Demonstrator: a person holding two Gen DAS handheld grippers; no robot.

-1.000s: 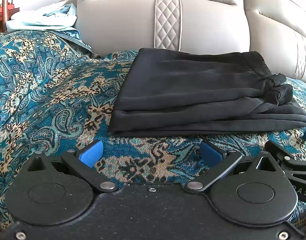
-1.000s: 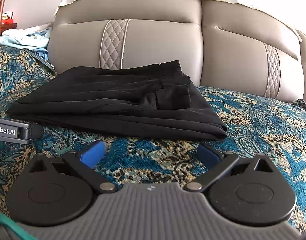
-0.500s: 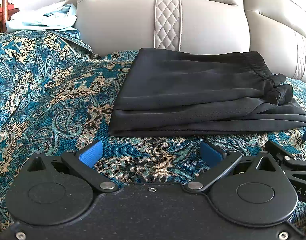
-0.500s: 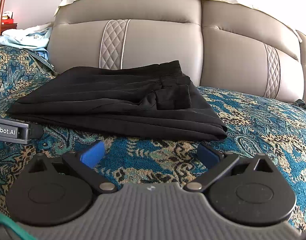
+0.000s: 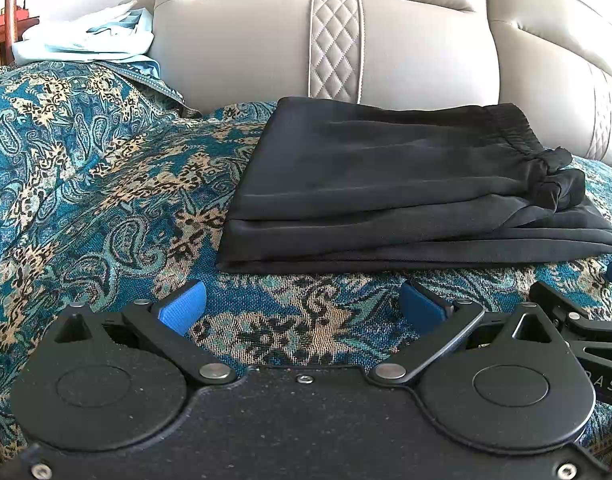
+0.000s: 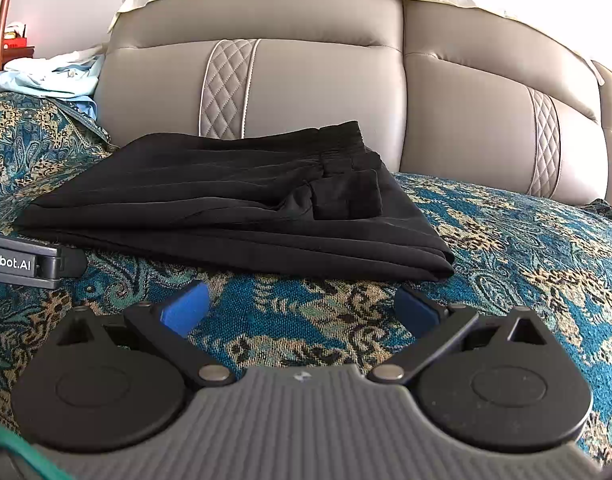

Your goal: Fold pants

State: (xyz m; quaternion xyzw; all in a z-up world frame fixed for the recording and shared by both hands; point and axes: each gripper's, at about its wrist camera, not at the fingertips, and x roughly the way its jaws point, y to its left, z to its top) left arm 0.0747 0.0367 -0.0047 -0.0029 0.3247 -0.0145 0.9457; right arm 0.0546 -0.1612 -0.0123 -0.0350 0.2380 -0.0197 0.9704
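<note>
Black pants [image 5: 406,184] lie folded in a flat stack on the patterned teal bedspread [image 5: 85,184], with the elastic waistband at the right end near the headboard. In the right wrist view the same pants [image 6: 225,204] sit ahead and left of centre. My left gripper [image 5: 301,304] rests low, just short of the stack's near edge, open and holding nothing. My right gripper [image 6: 301,304] is open too, a little before the pants' near right corner. Each gripper's body shows at the edge of the other's view.
A padded grey headboard [image 6: 306,80] rises right behind the pants. Crumpled light-blue cloth [image 5: 85,44] lies at the far left by the headboard. Bedspread [image 6: 526,248] stretches away to the right of the pants.
Hardly anything has moved. Both grippers stay open in about the same place, and the pants lie as before.
</note>
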